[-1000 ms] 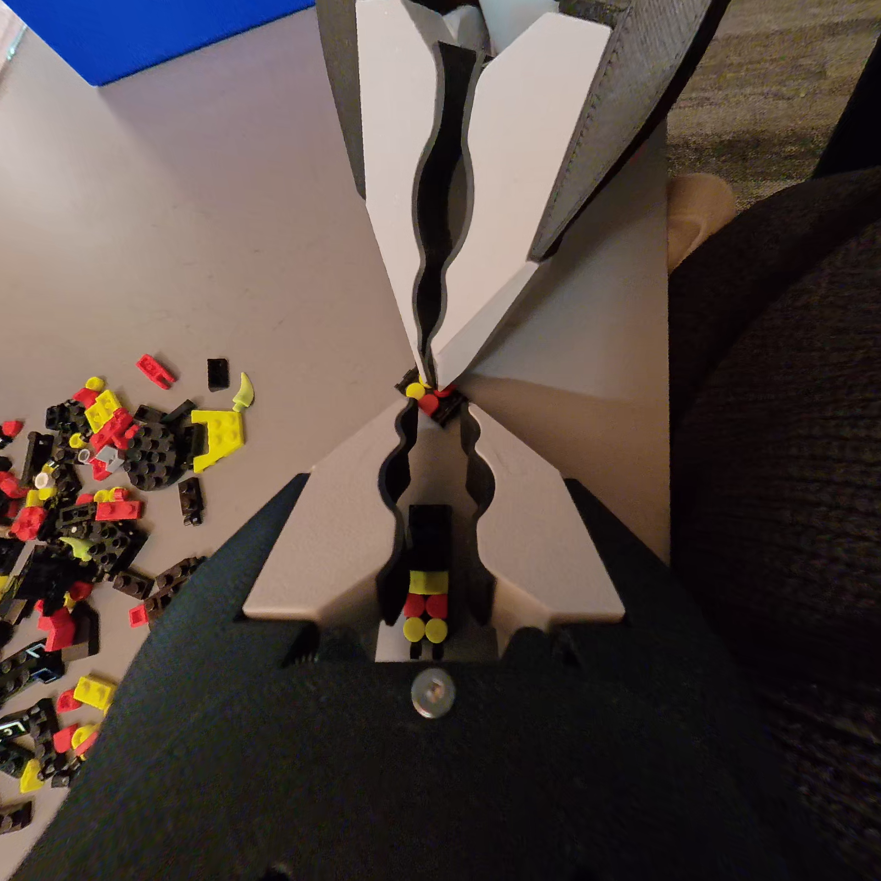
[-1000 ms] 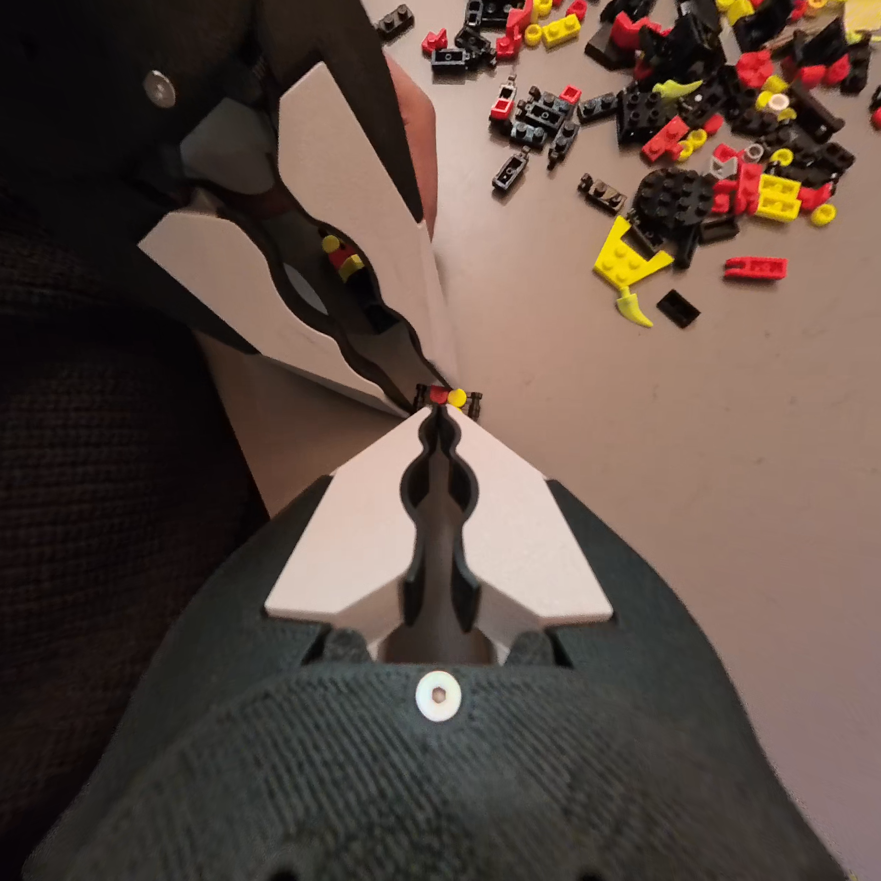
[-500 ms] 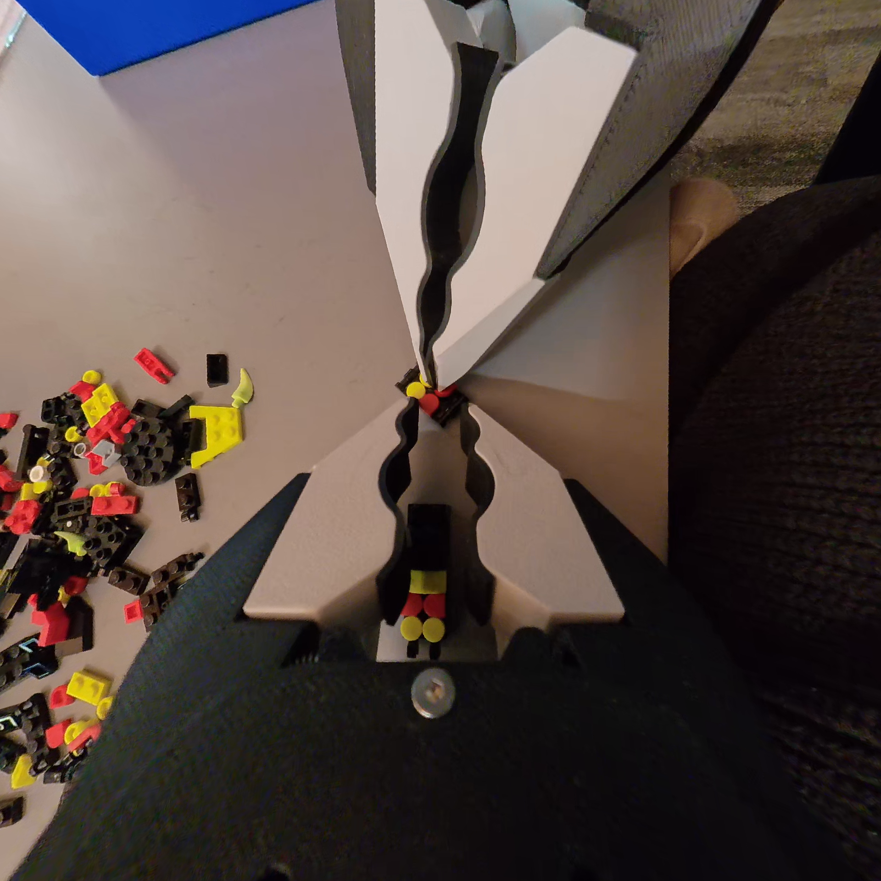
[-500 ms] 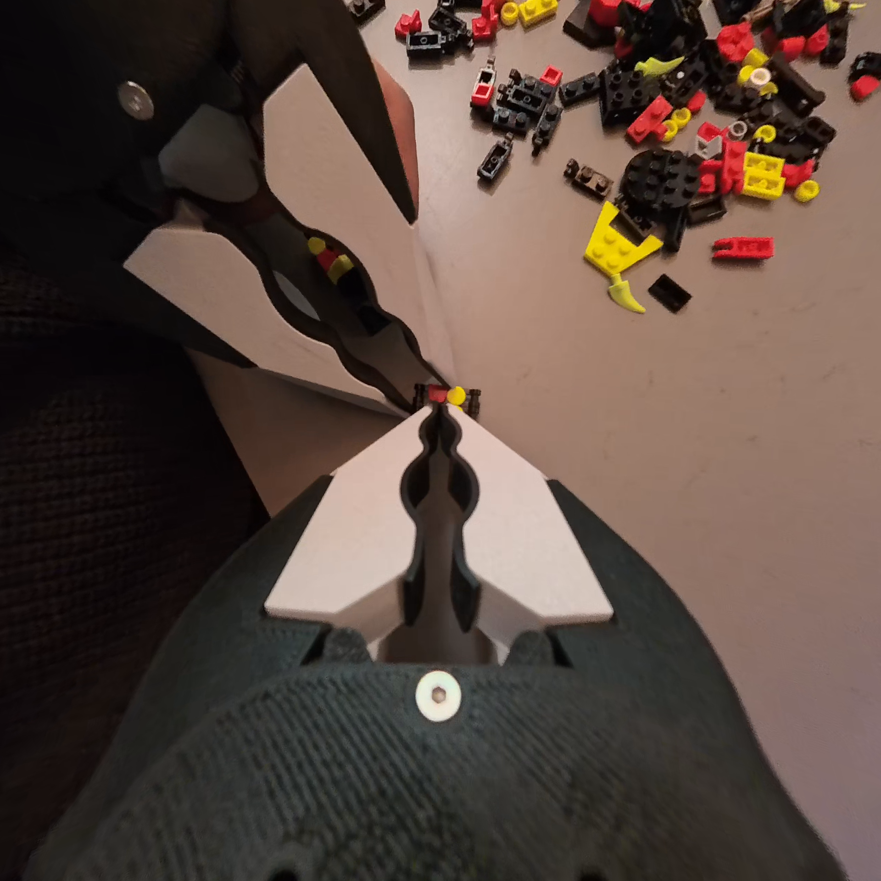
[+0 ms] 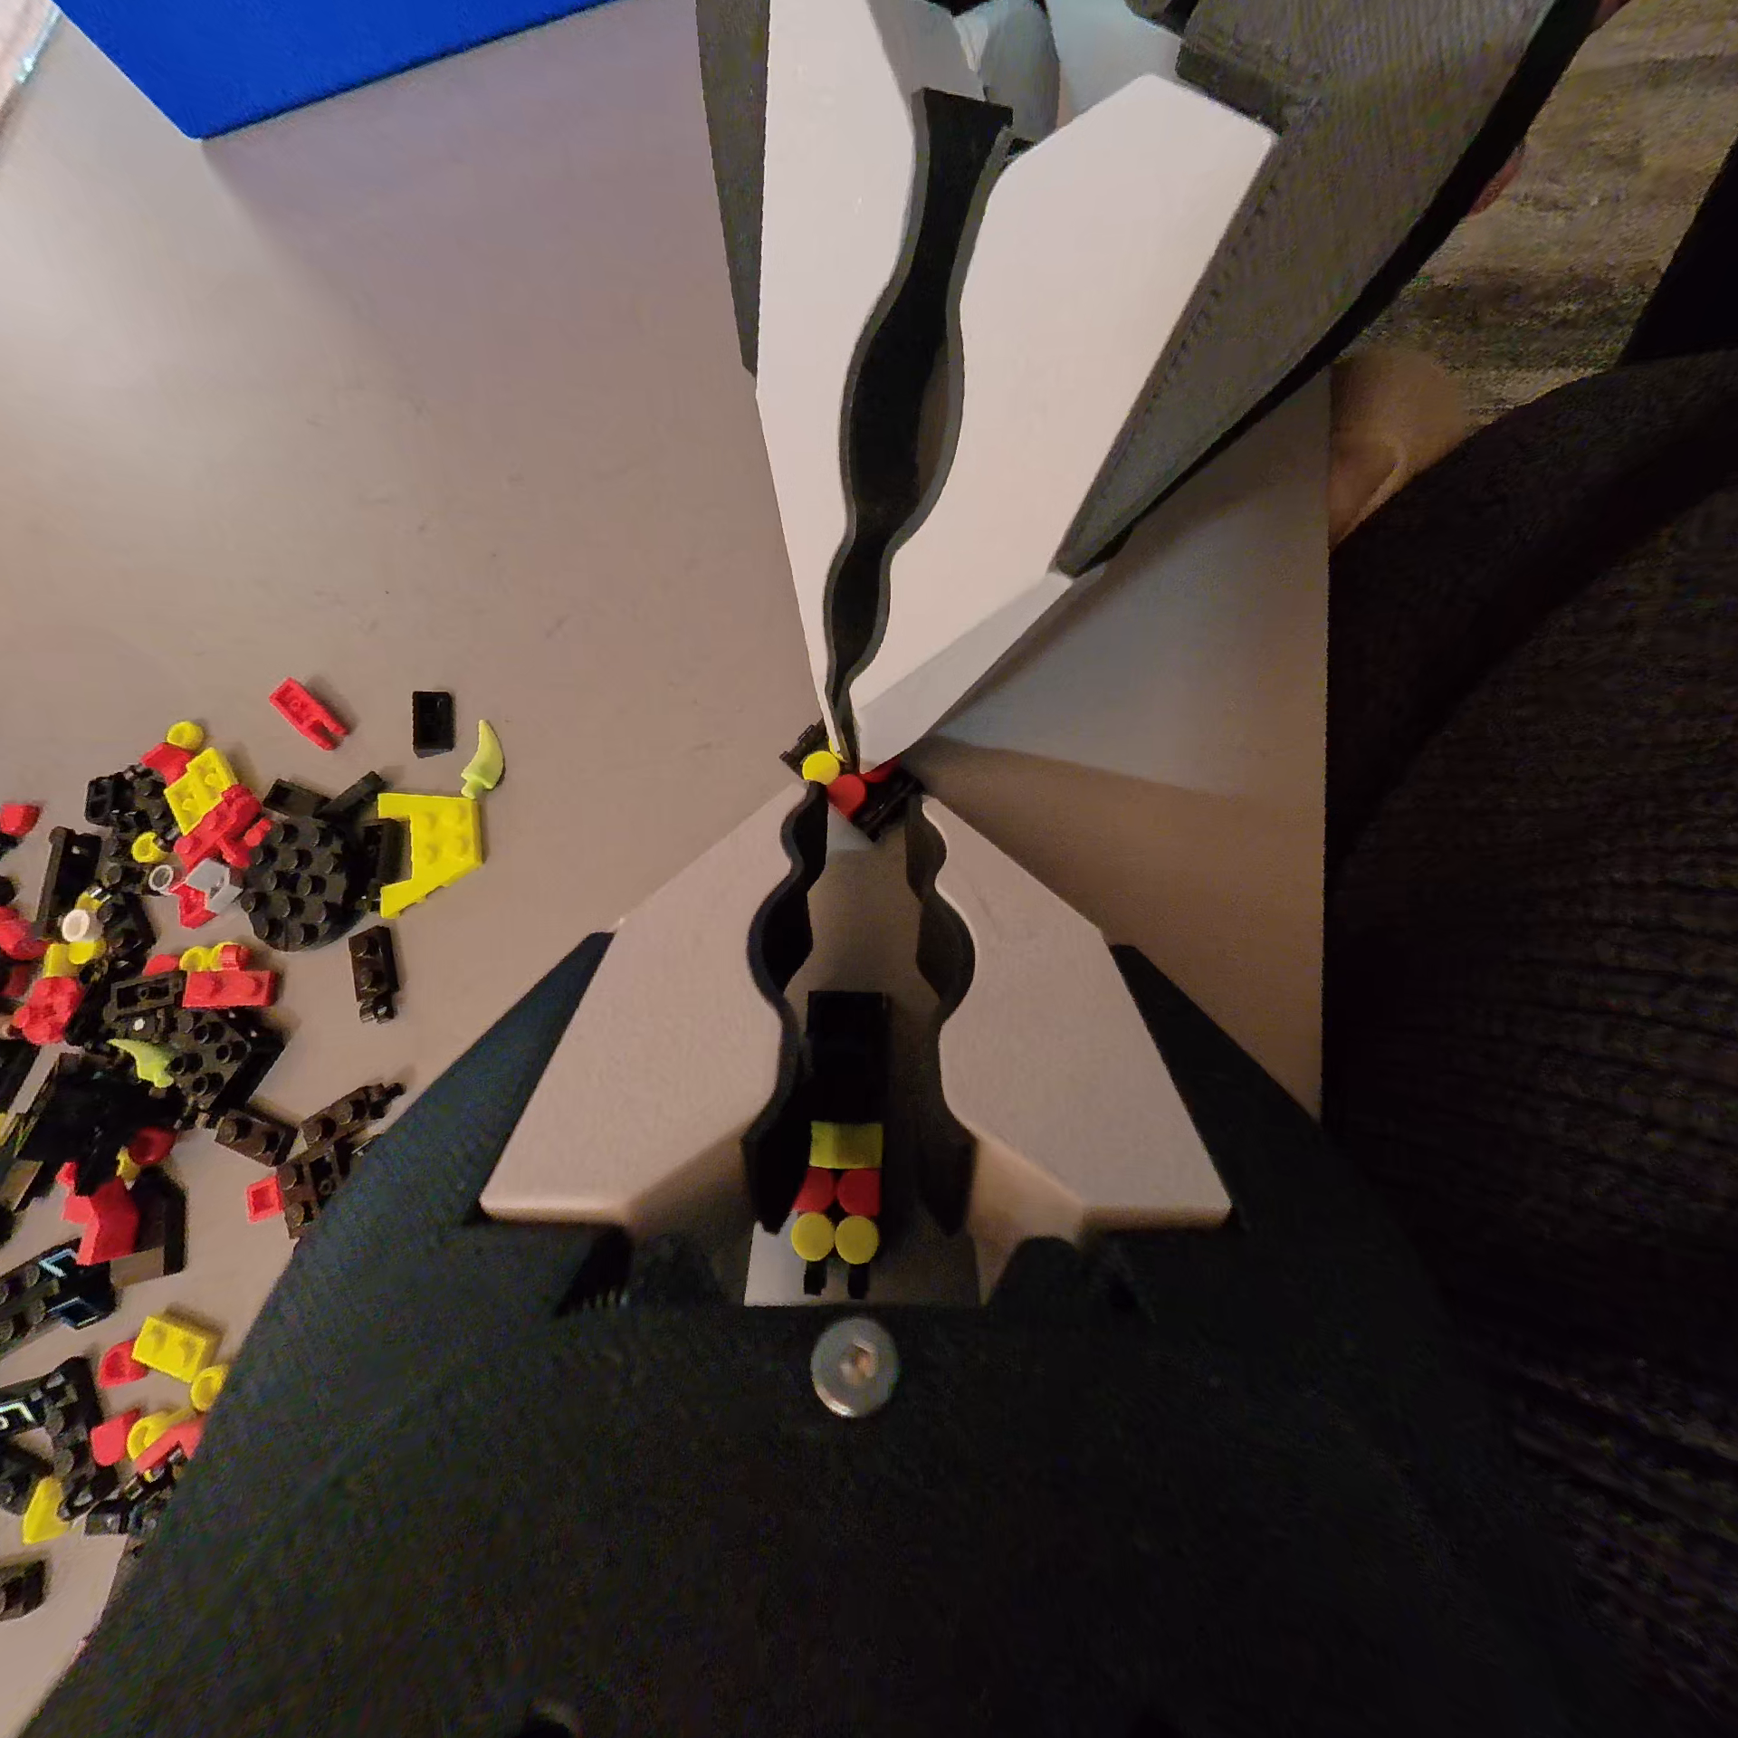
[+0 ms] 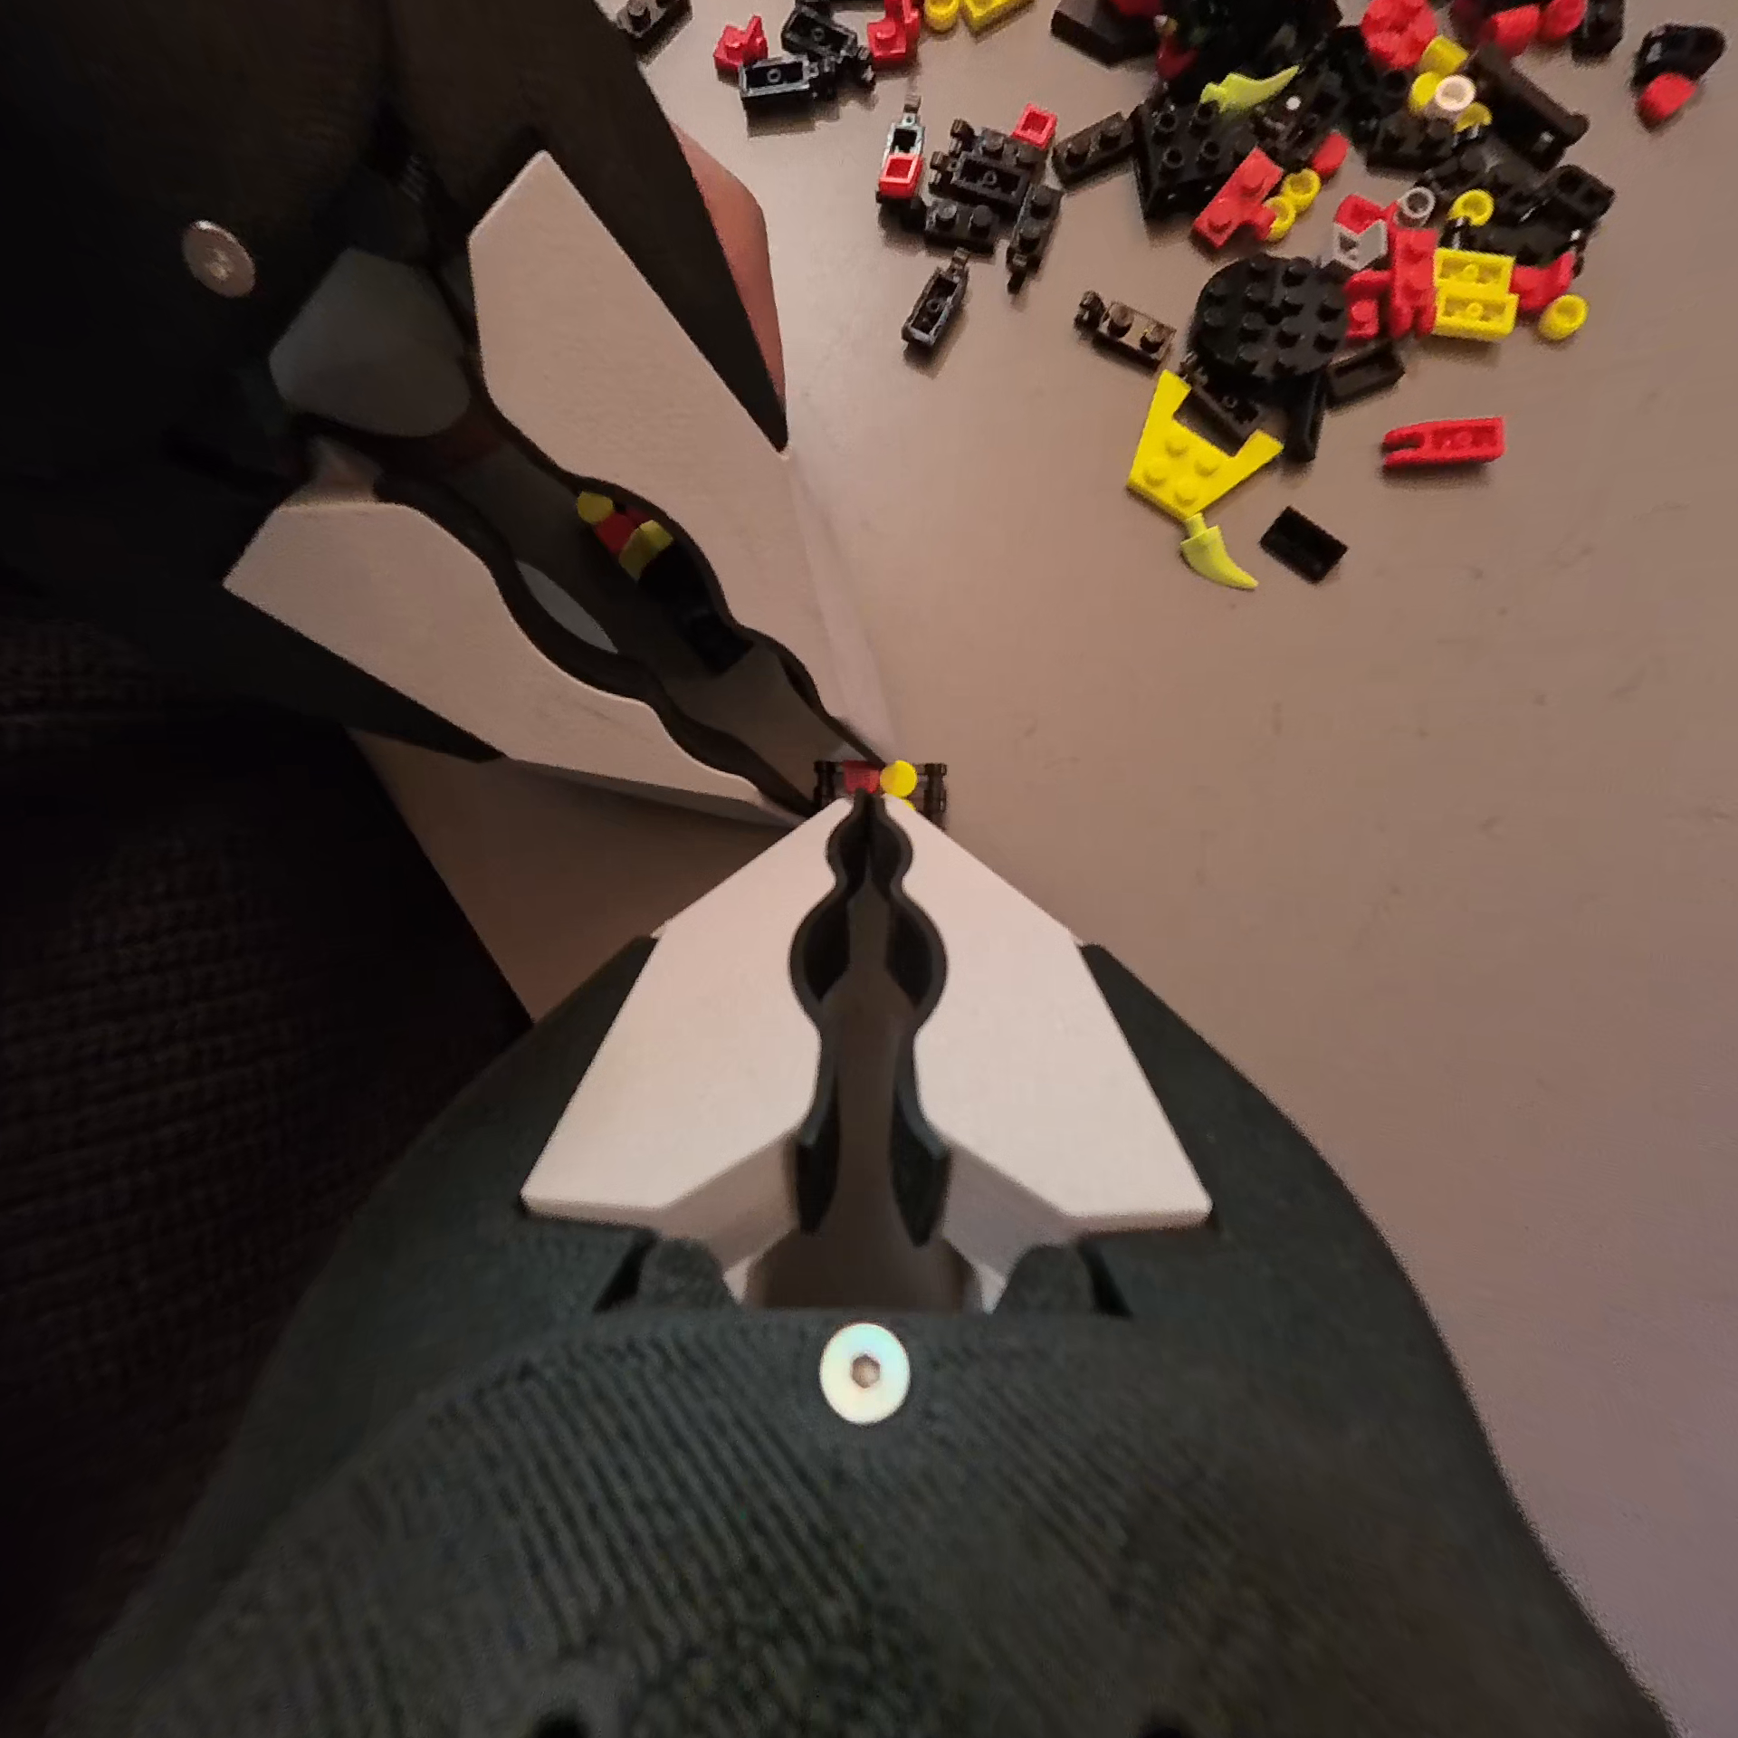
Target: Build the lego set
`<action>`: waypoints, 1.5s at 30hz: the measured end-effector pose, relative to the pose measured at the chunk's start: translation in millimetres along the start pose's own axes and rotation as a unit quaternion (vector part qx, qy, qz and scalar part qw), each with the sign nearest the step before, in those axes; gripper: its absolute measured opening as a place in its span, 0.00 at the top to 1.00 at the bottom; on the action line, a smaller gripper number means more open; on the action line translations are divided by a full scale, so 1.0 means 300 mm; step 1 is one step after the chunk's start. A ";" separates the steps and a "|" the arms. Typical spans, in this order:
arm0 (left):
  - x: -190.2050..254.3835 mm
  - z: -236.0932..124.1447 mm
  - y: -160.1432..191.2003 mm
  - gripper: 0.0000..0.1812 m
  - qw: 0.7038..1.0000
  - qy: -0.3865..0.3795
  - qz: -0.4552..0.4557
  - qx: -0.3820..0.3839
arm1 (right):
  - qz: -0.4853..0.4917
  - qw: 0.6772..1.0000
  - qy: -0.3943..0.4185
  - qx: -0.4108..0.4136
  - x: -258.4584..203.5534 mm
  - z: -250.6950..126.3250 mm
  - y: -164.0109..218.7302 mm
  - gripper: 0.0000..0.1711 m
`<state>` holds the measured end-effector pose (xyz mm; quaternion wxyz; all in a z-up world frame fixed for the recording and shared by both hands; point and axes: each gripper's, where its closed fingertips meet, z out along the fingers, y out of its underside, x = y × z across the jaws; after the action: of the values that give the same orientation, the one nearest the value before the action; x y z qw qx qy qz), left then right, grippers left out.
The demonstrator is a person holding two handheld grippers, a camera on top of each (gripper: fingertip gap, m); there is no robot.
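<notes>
A small black Lego assembly (image 5: 870, 799) with a red and a yellow round stud is held above the table near its edge. My left gripper (image 5: 856, 809) is shut on it from below in the left wrist view. My right gripper (image 6: 861, 799) is shut, and its tips touch the assembly (image 6: 879, 779) at the studs. It comes in from the top in the left wrist view (image 5: 840, 743). The left gripper (image 6: 832, 766) reaches in from the upper left in the right wrist view. A second black, yellow and red stack (image 5: 844, 1129) sits deep between the left fingers.
A pile of loose black, red and yellow pieces (image 5: 188, 940) lies on the grey table (image 5: 423, 423), with a yellow wedge plate (image 6: 1185, 451) at its edge. A blue box (image 5: 329, 56) stands at the far corner. A person's dark clothing (image 5: 1552, 940) lies beyond the table edge. Both grippers' tips are close together, under 4 cm apart.
Both grippers stay joined at the small assembly. The pair has drifted slightly away from the loose pile. Neither grip has changed.
</notes>
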<state>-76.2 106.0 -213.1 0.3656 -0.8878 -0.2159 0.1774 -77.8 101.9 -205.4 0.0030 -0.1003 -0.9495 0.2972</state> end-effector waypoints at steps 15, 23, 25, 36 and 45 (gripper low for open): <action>-0.002 0.000 0.000 0.92 1.000 -0.001 -0.006 -0.002 | -0.016 0.999 0.017 0.027 0.001 -0.003 -0.033 1.00; -0.011 0.000 0.003 0.92 1.000 -0.007 -0.003 -0.002 | 0.002 0.995 0.000 0.098 0.055 -0.085 -0.060 1.00; -0.011 0.000 0.003 0.92 1.000 -0.012 0.001 -0.002 | -0.010 0.998 -0.007 0.070 0.035 -0.049 -0.031 1.00; -0.013 -0.001 0.004 0.92 1.000 -0.011 -0.003 -0.002 | -0.004 0.999 -0.034 0.035 0.004 0.004 0.009 1.00; -0.013 -0.002 0.004 0.92 1.000 -0.010 -0.001 -0.002 | -0.021 0.999 -0.024 0.035 0.017 0.000 0.010 1.00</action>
<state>-79.0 102.9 -212.9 0.3622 -0.8864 -0.2209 0.1851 -82.3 105.4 -207.4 -0.0097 -0.0736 -0.9403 0.3321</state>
